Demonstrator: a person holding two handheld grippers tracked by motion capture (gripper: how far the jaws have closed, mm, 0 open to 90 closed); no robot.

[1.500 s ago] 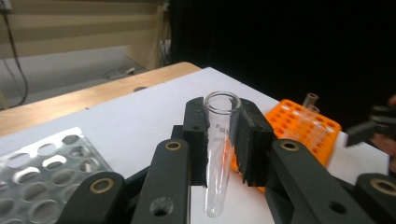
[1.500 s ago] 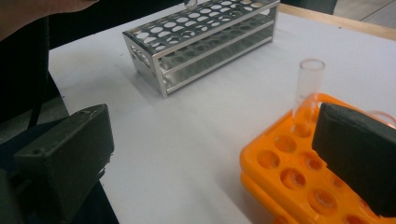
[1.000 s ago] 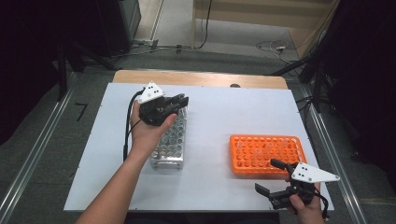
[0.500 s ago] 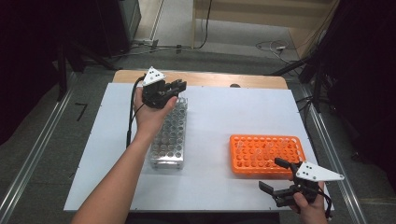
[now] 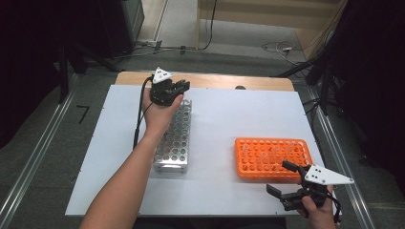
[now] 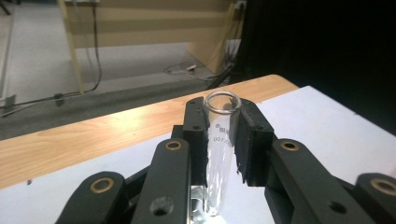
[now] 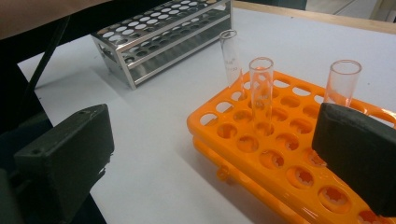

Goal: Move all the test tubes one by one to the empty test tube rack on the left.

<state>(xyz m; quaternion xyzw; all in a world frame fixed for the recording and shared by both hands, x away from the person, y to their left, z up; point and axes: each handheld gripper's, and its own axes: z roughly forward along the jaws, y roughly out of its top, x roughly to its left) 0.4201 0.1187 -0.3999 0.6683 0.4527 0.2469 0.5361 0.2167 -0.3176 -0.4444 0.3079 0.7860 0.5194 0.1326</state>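
— Left gripper (image 5: 175, 88)?
— Clamped on a clear test tube (image 6: 221, 140), upright over the metal rack's (image 5: 175, 138) far end.
— Right gripper (image 5: 282, 182)?
— Jaws spread wide, holding nothing, just beside the orange rack (image 5: 271, 158).

Orange rack (image 5: 270, 157), silver rack (image 5: 174, 138)

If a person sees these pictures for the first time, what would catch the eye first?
Probably the orange rack at the table's right, with three clear tubes standing in it. Next, the left gripper over the far end of the metal rack, shut on a glass tube. The right gripper waits open near the orange rack.
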